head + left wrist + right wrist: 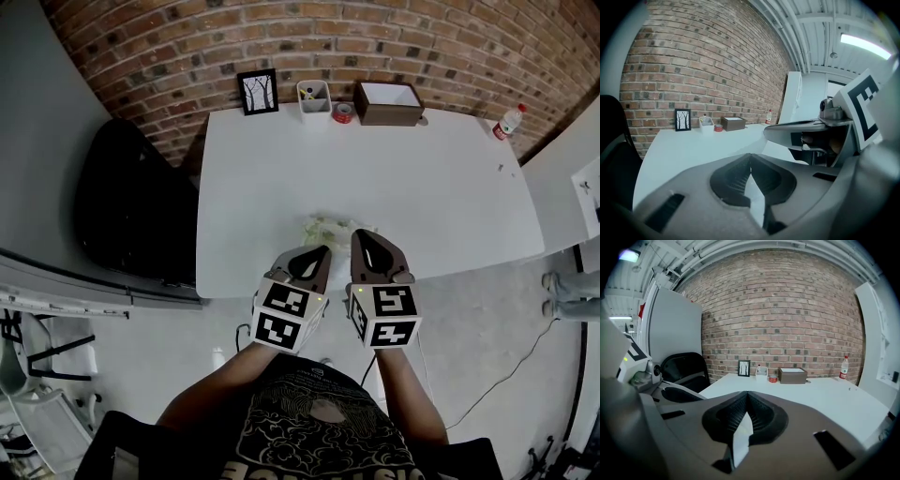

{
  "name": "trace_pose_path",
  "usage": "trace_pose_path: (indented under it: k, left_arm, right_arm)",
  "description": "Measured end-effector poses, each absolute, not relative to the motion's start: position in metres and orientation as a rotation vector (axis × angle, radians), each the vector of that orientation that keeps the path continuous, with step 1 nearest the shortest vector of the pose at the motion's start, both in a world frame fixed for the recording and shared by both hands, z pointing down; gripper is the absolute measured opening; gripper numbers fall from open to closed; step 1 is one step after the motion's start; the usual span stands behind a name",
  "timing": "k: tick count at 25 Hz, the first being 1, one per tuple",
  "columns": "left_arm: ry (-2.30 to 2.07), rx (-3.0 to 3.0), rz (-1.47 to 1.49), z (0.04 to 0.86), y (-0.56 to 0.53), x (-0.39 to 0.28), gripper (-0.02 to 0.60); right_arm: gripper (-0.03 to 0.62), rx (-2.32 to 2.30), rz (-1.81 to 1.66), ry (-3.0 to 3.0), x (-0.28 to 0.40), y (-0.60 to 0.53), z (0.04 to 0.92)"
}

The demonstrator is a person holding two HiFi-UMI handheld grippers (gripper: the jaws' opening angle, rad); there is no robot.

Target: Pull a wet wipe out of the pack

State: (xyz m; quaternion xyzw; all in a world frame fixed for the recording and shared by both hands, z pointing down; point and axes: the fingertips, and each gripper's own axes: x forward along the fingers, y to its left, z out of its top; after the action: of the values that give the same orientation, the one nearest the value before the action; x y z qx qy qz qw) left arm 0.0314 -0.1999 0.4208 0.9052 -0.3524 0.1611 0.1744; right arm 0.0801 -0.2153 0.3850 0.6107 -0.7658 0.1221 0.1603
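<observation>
A person is holding two grippers side by side over the near edge of the white bench [412, 178]. The pack of wet wipes [330, 228] is lying on the bench near that edge, and it is looking pale and crinkly. The left gripper [317, 255] is pointing at the pack's near left side with its tips pressed together. The right gripper [366, 242] is pointing at the pack's near right side, and its tips are pressed together too. In the left gripper view, the left gripper [751, 158] is showing a thin white strip behind its tips, but I cannot tell what the strip is. The right gripper [747, 397] is looking the same in its own view. At the far edge, by the brick wall [187, 47], a tree picture [258, 92], a white holder [314, 98], a small red roll [343, 112] and a brown box [387, 102] are standing in a row. A bottle [507, 122] is standing at the far right corner.
</observation>
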Motion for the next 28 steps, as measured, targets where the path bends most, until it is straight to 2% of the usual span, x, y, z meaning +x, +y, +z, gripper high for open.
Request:
trace_pose_path:
  k: [28]
  left_arm:
    - [-1.131, 2.564, 0.387, 0.392, -0.144, 0.029, 0.012]
  right_arm:
    - [0.015, 1.738, 0.256, -2.316, 0.08, -0.158, 0.34]
